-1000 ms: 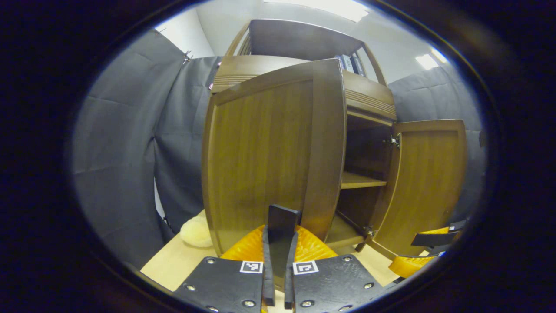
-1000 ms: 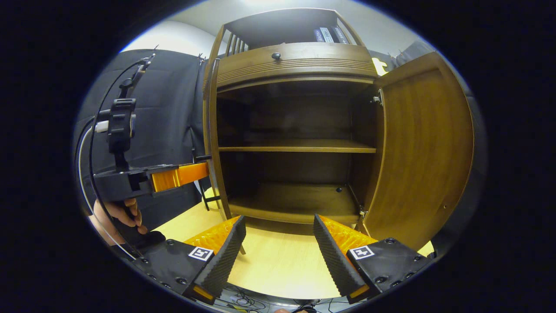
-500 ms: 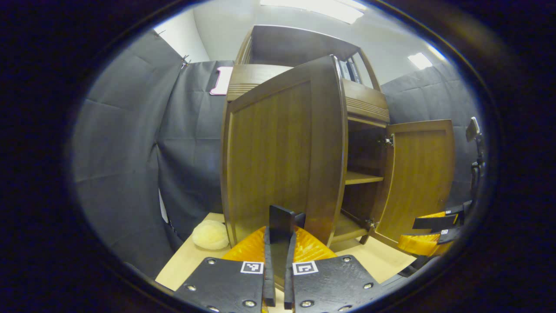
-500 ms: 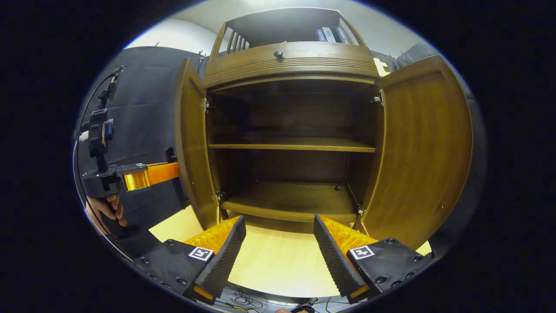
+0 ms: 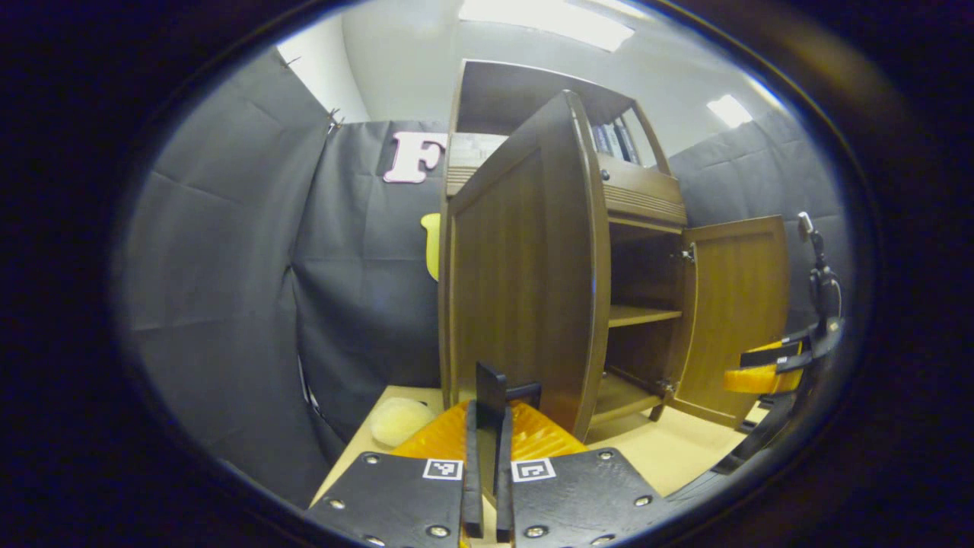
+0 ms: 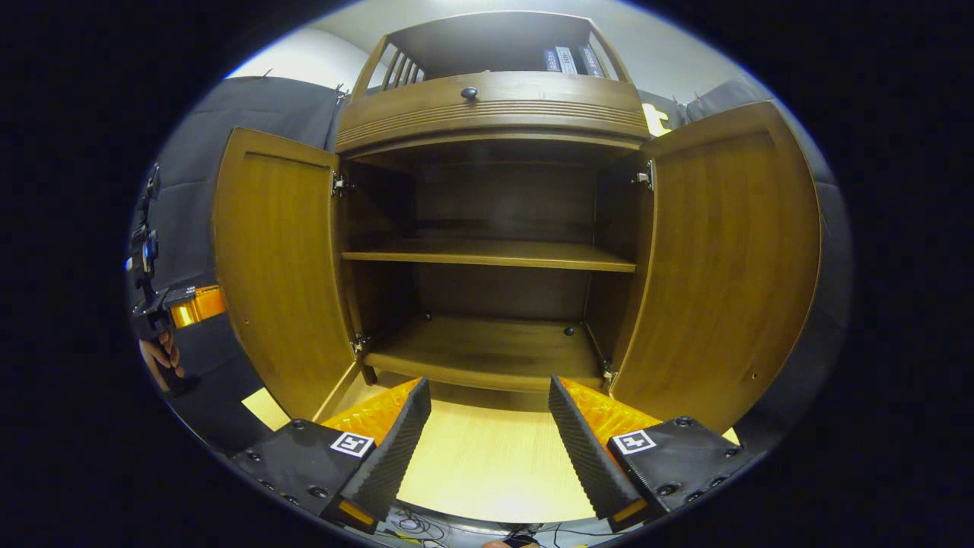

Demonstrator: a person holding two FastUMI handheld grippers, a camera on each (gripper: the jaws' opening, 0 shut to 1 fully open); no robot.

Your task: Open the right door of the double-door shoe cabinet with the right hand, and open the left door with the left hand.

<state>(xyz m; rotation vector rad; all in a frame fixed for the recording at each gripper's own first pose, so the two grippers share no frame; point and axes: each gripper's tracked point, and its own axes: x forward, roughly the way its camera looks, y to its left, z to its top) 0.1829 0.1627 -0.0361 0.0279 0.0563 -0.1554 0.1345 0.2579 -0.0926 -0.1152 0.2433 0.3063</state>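
The wooden shoe cabinet [image 6: 487, 255] stands with both doors swung wide, showing two bare shelves. In the left gripper view the left door [image 5: 525, 266] is seen nearly edge-on, and my left gripper [image 5: 487, 415] is shut on the dark handle [image 5: 491, 380] at its lower edge. The right gripper view shows that door [image 6: 278, 274] from inside, with the left gripper [image 6: 186, 304] and a hand [image 6: 156, 358] behind it. The right door [image 6: 730, 259] stands free. My right gripper [image 6: 488, 383] is open over the table in front of the cabinet, touching nothing; it also appears as the right gripper [image 5: 761, 369] beside the right door [image 5: 738, 312].
The cabinet rests on a light wooden table [image 6: 487, 464]. A cream fluffy lump [image 5: 399, 418] lies on the table left of the cabinet. A drawer with a knob [image 6: 469, 93] and books [image 6: 567, 59] sit above the doors. Black cloth walls close in on both sides.
The left door has swung from about half open to wide open, and my left gripper went outward to the left with its handle. The right gripper and right door stayed put.
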